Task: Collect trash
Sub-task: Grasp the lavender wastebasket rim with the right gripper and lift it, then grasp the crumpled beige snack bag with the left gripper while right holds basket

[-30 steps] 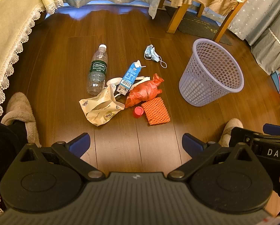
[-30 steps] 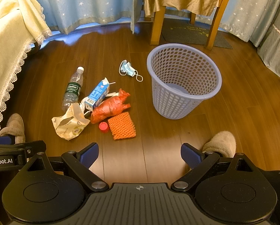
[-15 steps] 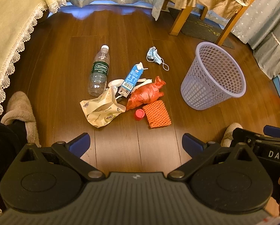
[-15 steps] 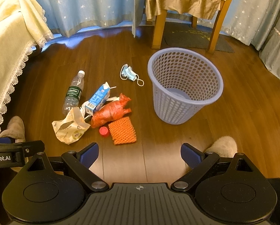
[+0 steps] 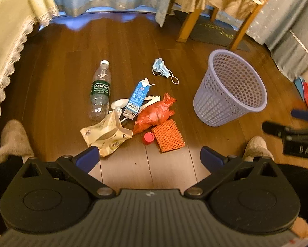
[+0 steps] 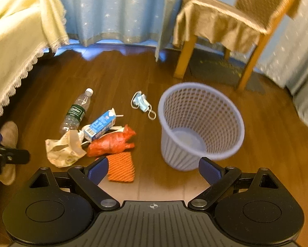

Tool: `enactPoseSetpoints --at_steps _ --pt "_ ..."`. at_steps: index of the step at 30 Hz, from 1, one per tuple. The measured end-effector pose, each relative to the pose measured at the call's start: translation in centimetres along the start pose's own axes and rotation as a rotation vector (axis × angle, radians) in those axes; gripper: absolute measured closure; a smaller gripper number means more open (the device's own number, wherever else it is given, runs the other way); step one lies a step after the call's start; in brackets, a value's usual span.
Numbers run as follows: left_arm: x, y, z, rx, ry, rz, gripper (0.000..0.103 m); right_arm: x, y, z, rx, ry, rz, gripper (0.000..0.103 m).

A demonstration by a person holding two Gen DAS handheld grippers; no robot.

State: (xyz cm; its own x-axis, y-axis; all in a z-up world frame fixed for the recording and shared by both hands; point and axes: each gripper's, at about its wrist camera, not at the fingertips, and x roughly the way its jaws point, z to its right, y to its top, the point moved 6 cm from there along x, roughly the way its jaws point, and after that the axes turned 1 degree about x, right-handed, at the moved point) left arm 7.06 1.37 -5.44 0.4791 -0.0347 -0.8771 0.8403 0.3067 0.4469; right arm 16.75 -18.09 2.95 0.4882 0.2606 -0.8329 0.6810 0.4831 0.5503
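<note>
While the basket point(image 6: 201, 127) stands upright and empty on the floor point(image 5: 61, 82), right of the litter, we hold both the left gripper point(image 5: 149, 158) and right gripper point(image 6: 153, 168) spread wide with nothing between the fingers. Bare boards lie between us and the pile: bottle point(image 5: 99, 91) labelled "Cestbon", carton point(image 5: 138, 97), mask point(image 5: 162, 70), red bag point(image 5: 154, 114), paper bag point(image 5: 104, 134), orange mesh point(image 5: 168, 135) and red cap point(image 5: 148, 138) beside it.

Wood floor point(image 6: 121, 76); curtains point(image 6: 116, 10) (starry blue)
</note>
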Motion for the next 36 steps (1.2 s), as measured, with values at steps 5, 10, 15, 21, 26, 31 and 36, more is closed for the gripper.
enactPoseSetpoints --at_steps 5,10,15,21,26,31,36 --pt "2.0 1.0 0.0 0.118 -0.008 -0.018 0.001 3.5 0.6 0.9 -0.138 0.01 -0.003 0.017" --pt "4.6 2.0 -0.4 0.214 -0.019 -0.013 0.001 8.2 0.4 2.0 -0.277 0.029 -0.022 0.029" --pt "6.8 3.5 -1.3 0.25 -0.027 0.012 0.001 12.7 0.3 3.2 -0.367 0.026 -0.072 0.04" --pt "9.3 4.8 -3.1 0.246 -0.023 0.028 0.001 17.2 0.1 3.9 -0.425 0.039 -0.142 0.051" --pt "10.6 4.3 -4.2 0.261 -0.009 0.024 0.001 19.3 -0.1 3.8 -0.462 0.035 -0.182 0.059" --pt "11.5 3.3 -4.0 0.278 -0.03 -0.011 0.001 20.8 -0.1 3.2 -0.486 0.031 -0.198 0.066" --pt "11.7 2.7 -3.3 0.298 -0.053 -0.023 0.001 21.5 -0.3 3.0 -0.481 0.023 -0.204 0.073"
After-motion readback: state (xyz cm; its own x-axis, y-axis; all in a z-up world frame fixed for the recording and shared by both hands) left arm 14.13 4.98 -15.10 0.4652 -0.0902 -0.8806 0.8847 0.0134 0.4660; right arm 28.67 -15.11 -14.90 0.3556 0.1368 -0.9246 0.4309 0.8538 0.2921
